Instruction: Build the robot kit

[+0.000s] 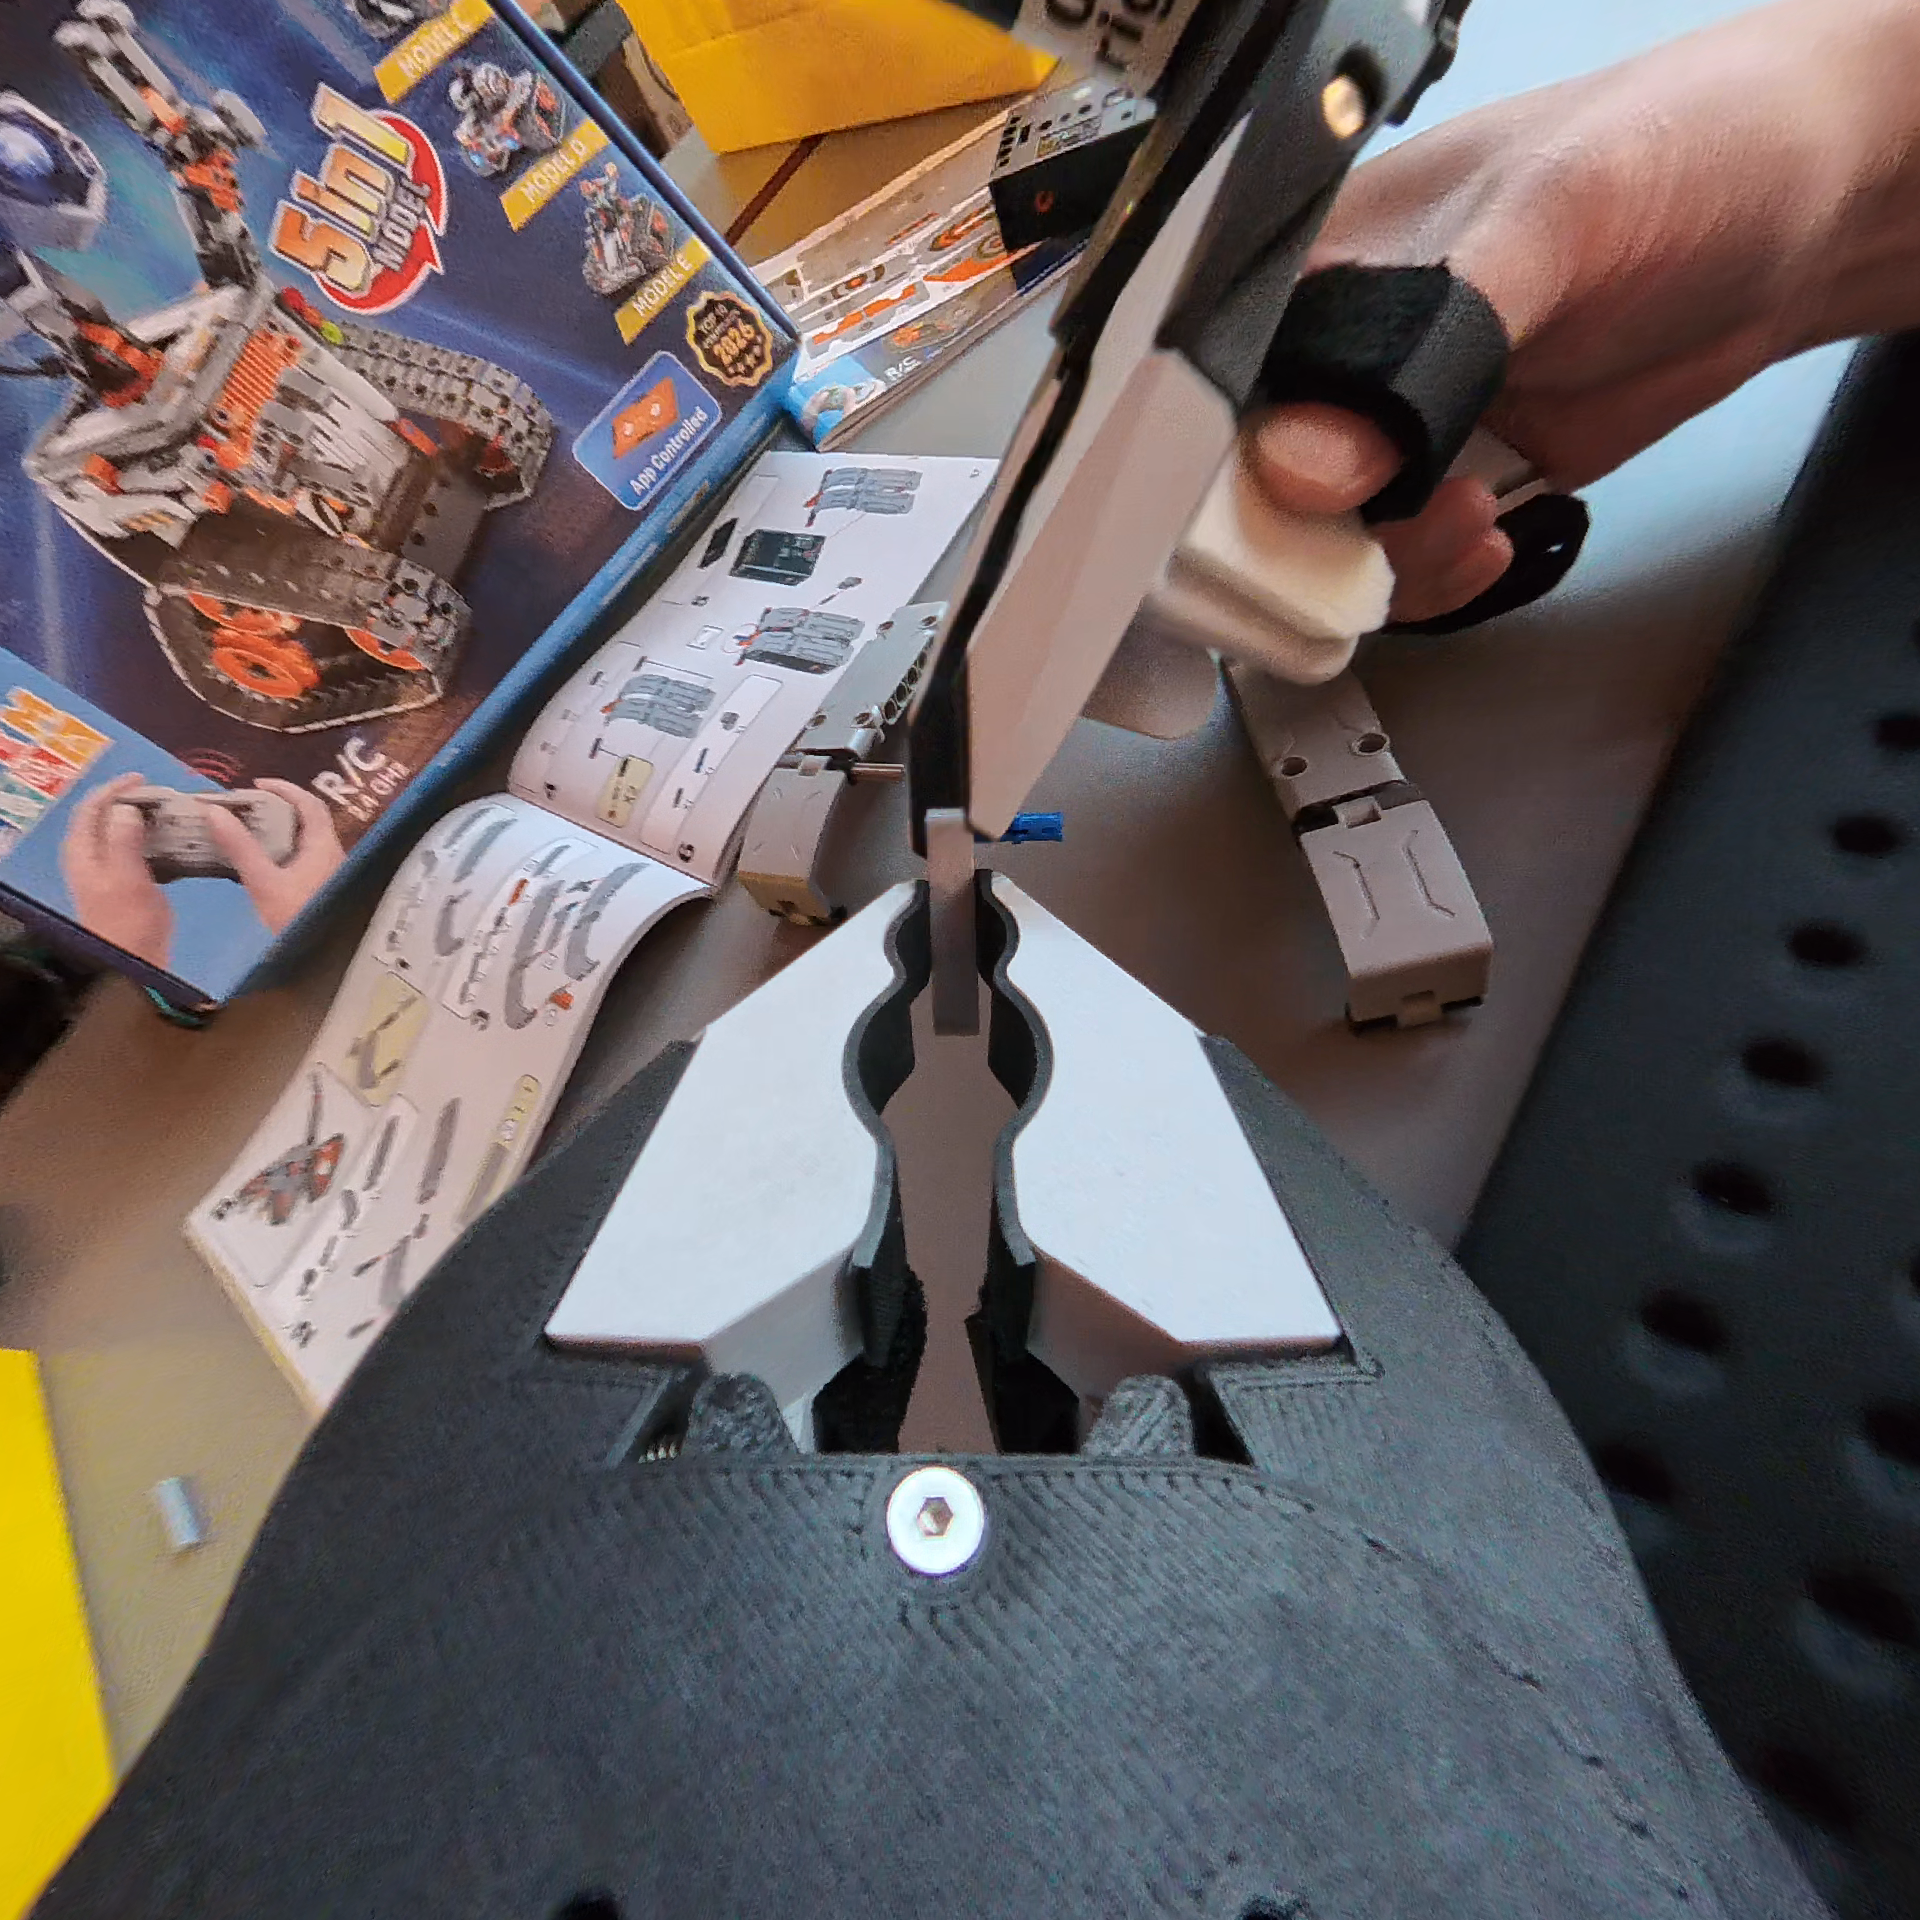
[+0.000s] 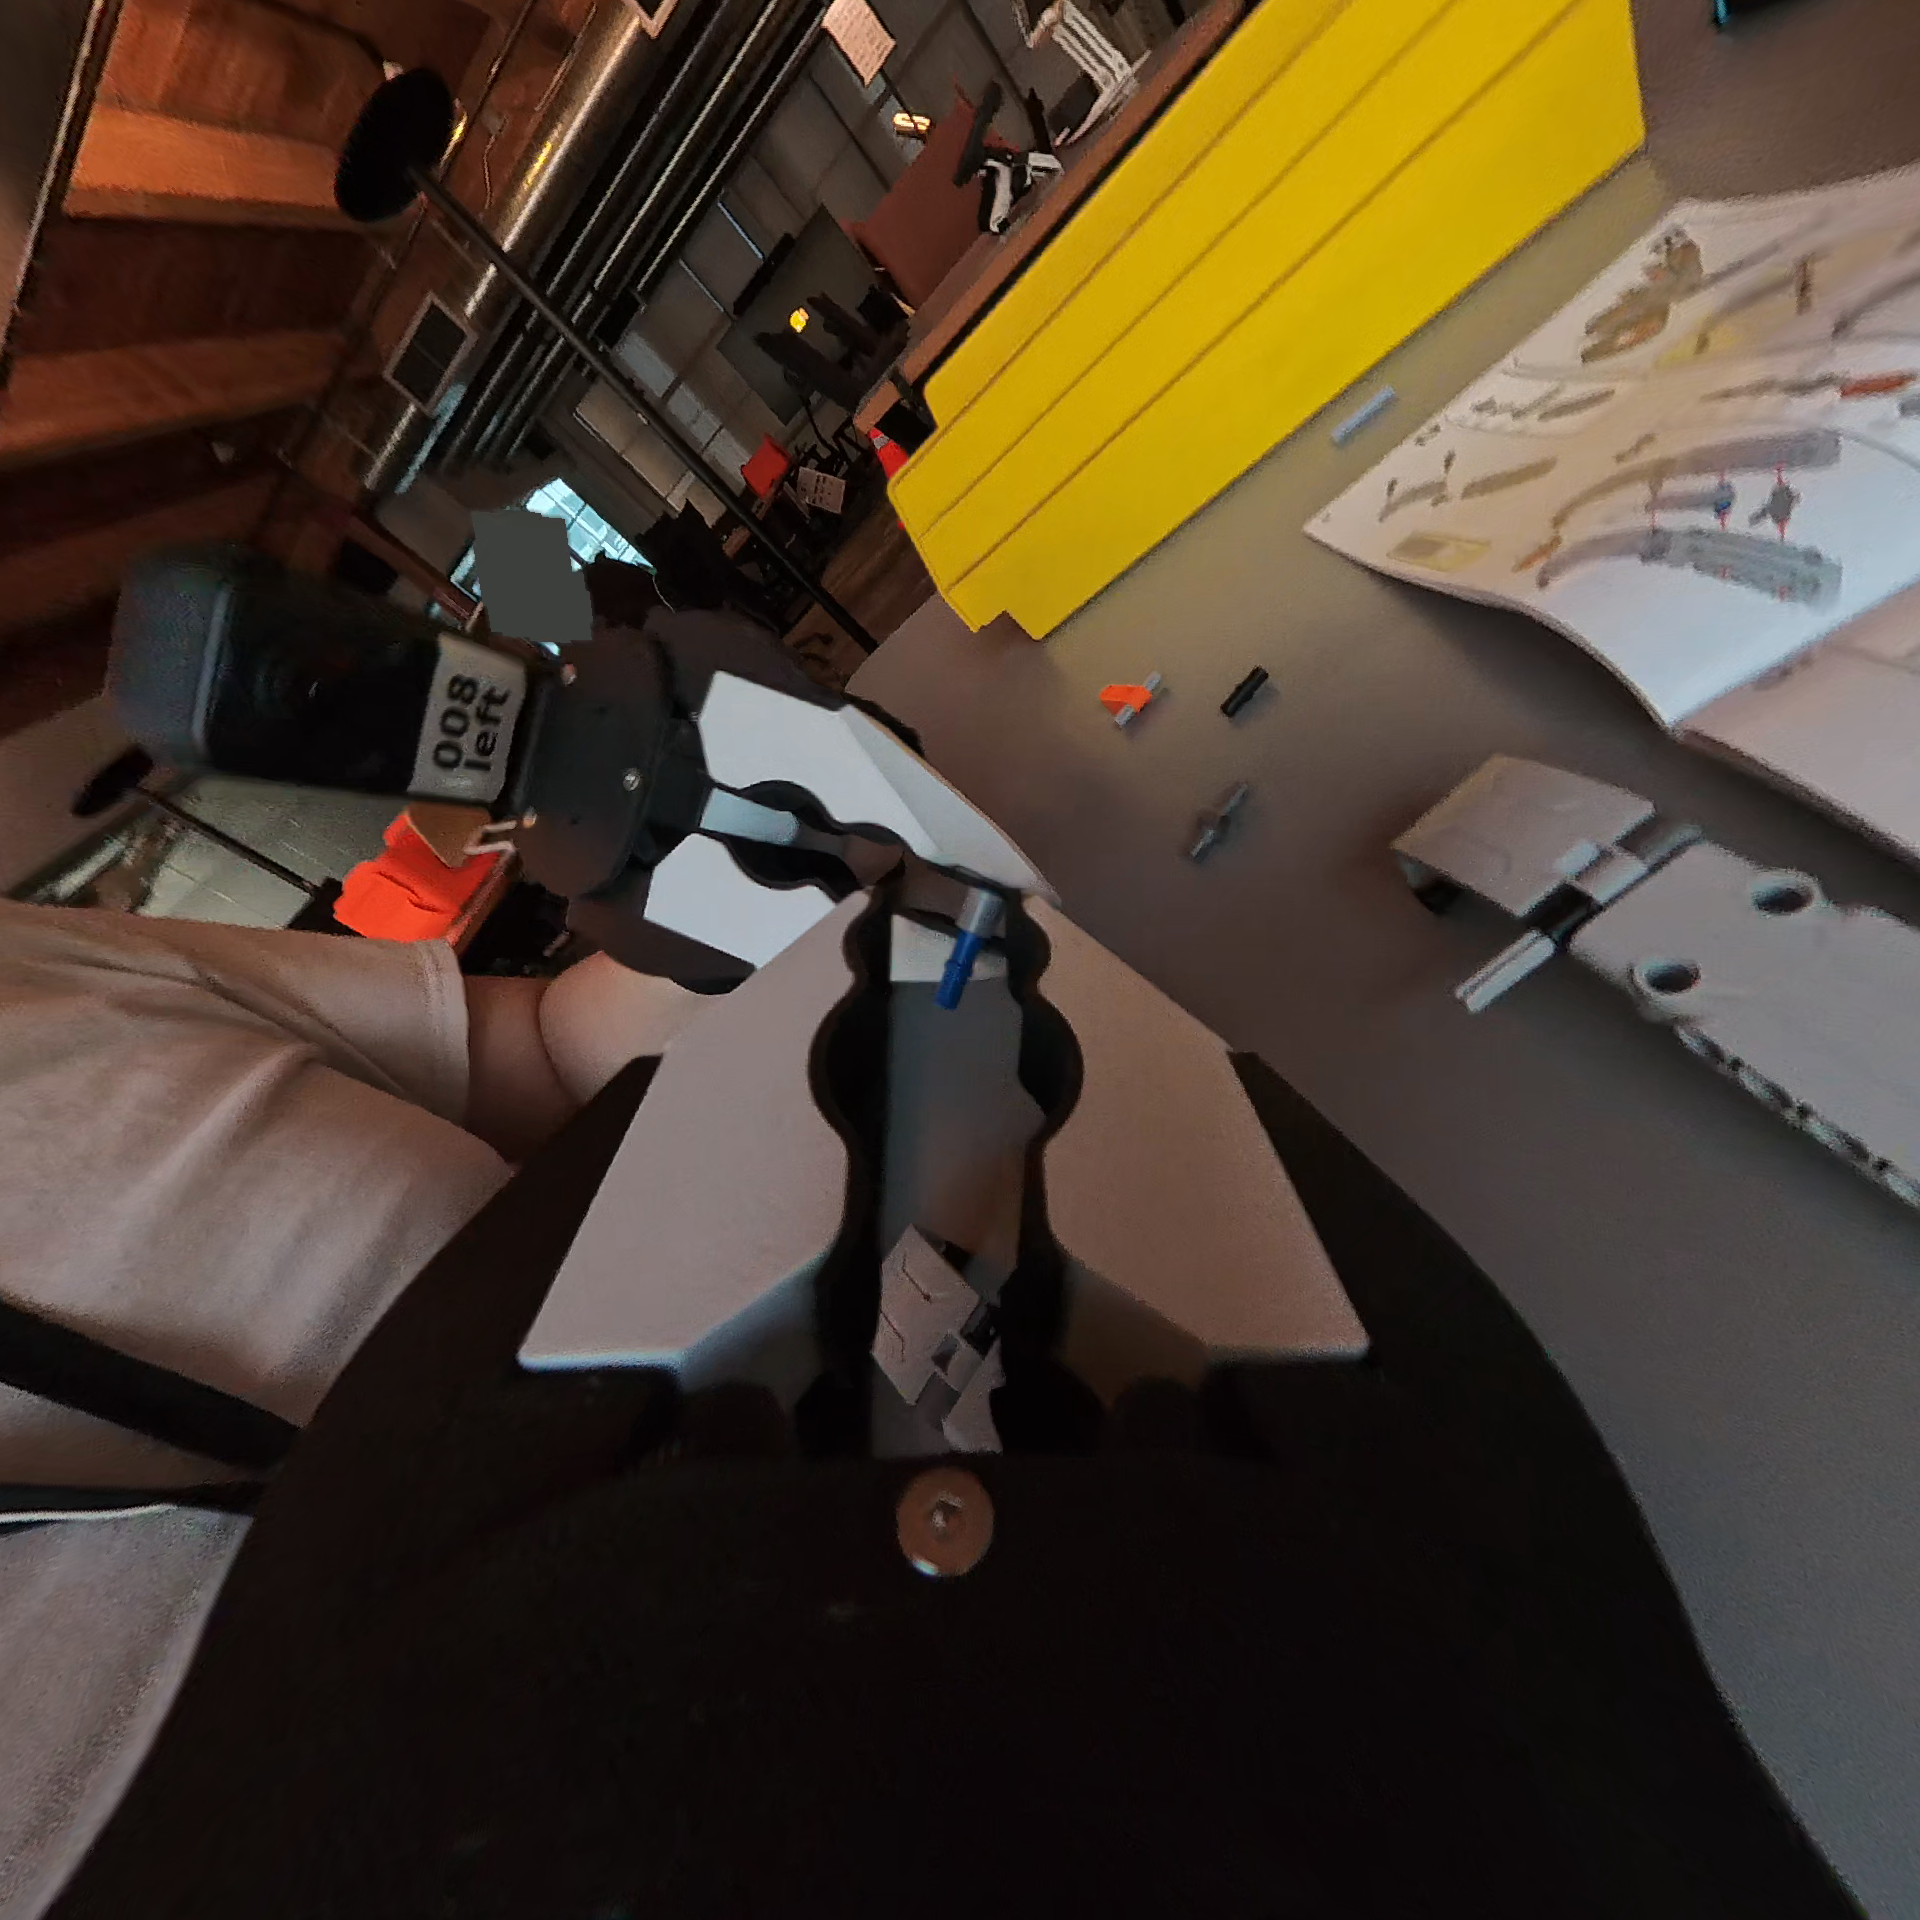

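In the left wrist view, the left gripper (image 1: 954, 940) fingers are clenched on a thin grey strip (image 1: 953, 935), met from above by the right gripper (image 1: 971, 821) carrying a blue pin (image 1: 1034, 828); an open booklet (image 1: 582, 914) and toy box (image 1: 343, 416) crowd the counter (image 1: 1174, 935) leftward. In the right wrist view, the right gripper (image 2: 951, 935) fingers pinch the blue pin (image 2: 958, 961) against the left gripper (image 2: 831, 831); the counter (image 2: 1195, 1039) beyond is roomier.

The left wrist view is taken from just behind the left gripper (image 1: 954, 935), looking forward and down along its fingers, very near the grey table (image 1: 1122, 1060). The open booklet (image 1: 540, 935) is seen to the left of that gripper. The right wrist view is taken from behind the right gripper (image 2: 945, 935), rolled sideways, facing across the table toward a room behind. The booklet (image 2: 1662, 468) is seen there at upper right. Both views share the booklet, the table, the blue pin (image 1: 1034, 828) (image 2: 961, 961) and each other's gripper.
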Demonstrator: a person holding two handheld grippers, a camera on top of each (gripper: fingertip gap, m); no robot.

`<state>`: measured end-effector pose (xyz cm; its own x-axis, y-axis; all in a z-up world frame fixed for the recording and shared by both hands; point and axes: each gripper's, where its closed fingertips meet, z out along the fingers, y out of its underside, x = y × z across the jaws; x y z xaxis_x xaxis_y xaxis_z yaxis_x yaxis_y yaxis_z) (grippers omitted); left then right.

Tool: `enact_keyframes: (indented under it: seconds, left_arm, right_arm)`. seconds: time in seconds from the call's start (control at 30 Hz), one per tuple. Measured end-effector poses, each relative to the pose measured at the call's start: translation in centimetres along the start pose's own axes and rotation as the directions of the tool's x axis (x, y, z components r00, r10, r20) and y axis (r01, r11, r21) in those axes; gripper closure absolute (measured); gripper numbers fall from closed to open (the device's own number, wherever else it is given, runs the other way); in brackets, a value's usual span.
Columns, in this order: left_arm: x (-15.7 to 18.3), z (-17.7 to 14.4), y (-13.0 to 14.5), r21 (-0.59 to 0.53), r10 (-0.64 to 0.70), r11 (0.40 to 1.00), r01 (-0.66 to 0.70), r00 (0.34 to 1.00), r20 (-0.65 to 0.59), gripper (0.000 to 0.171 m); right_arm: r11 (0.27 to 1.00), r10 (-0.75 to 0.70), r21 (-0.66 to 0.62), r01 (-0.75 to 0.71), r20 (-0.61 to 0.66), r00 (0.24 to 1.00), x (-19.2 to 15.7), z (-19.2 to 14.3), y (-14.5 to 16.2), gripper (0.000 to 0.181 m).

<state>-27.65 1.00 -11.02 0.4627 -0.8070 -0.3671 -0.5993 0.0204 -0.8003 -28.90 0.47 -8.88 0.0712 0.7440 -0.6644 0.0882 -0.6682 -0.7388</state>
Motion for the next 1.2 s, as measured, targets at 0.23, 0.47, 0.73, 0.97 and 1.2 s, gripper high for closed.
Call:
enact_keyframes:
  seconds: [0.23,0.47,0.73,0.97,1.2]
  left_arm:
    - [0.9,0.0,0.4,-0.013,-0.084,0.996,0.083,0.988,-0.131,0.165]
    - [1.7,0.1,0.6,-0.026,-0.077,0.997,0.073,0.979,-0.187,0.165]
    - [1.7,-0.1,0.4,-0.013,-0.090,0.996,0.090,0.976,-0.200,0.165]
    - [1.8,0.2,0.6,-0.022,-0.059,0.998,0.056,0.981,-0.187,0.165]
    - [1.9,0.1,0.3,-0.010,-0.028,1.000,0.027,0.985,-0.172,0.165]
  right_arm:
    - [0.832,-0.553,-0.106,0.545,-0.060,0.831,-1.4,-0.7,0.3,0.130]
    - [0.625,-0.773,-0.240,0.743,-0.055,0.632,-0.9,-0.8,2.0,0.142]
    - [0.585,-0.803,-0.279,0.762,-0.061,0.593,-0.5,-0.9,2.3,0.157]
    - [0.557,-0.823,-0.302,0.773,-0.075,0.563,-0.1,-1.0,2.3,0.160]
    - [0.517,-0.852,-0.309,0.798,-0.091,0.516,-0.1,-1.1,2.0,0.153]
